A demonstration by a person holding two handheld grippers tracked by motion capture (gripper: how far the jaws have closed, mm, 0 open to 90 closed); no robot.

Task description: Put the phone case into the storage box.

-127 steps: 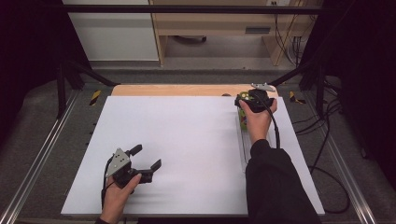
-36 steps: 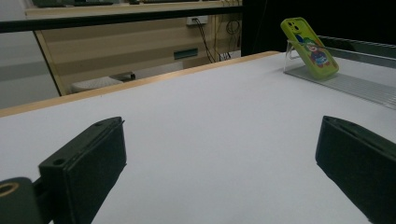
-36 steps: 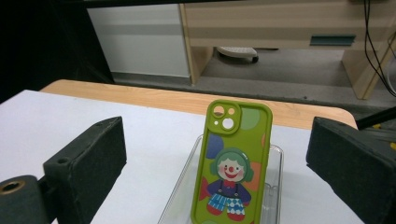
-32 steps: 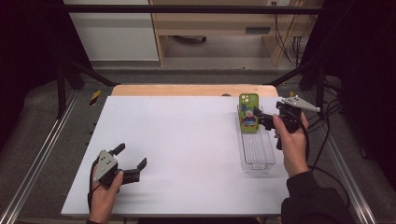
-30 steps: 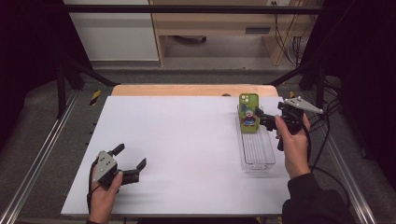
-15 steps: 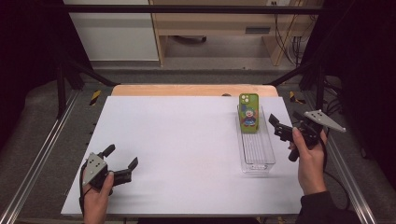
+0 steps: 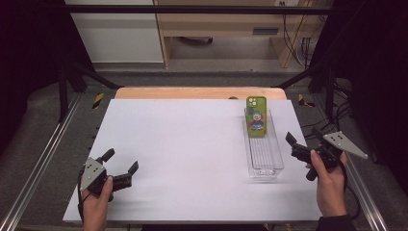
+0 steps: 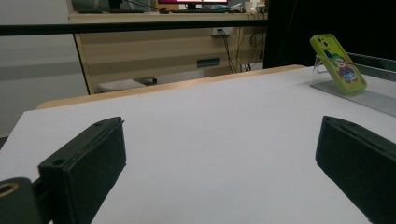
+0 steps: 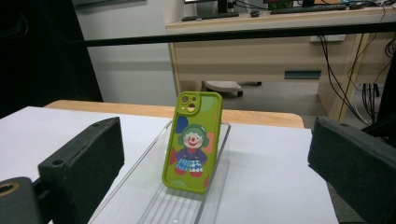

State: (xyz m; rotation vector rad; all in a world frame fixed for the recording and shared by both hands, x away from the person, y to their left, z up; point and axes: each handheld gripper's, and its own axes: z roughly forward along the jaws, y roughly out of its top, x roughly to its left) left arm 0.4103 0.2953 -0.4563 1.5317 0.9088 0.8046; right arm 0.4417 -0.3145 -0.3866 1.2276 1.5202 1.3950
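Green phone [image 7: 256, 117] stood tilted against far end of clear tray [image 7: 269, 166] at table's [image 7: 192, 144] right side, right gripper [image 7: 301, 147] just beside tray, jaws wide apart, empty, left gripper [image 7: 120, 163] near front-left corner, likewise spread, holding nothing.

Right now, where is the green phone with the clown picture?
The green phone with the clown picture leans upright at the far end of the clear plastic tray, on the table's right side, ahead of the right gripper.
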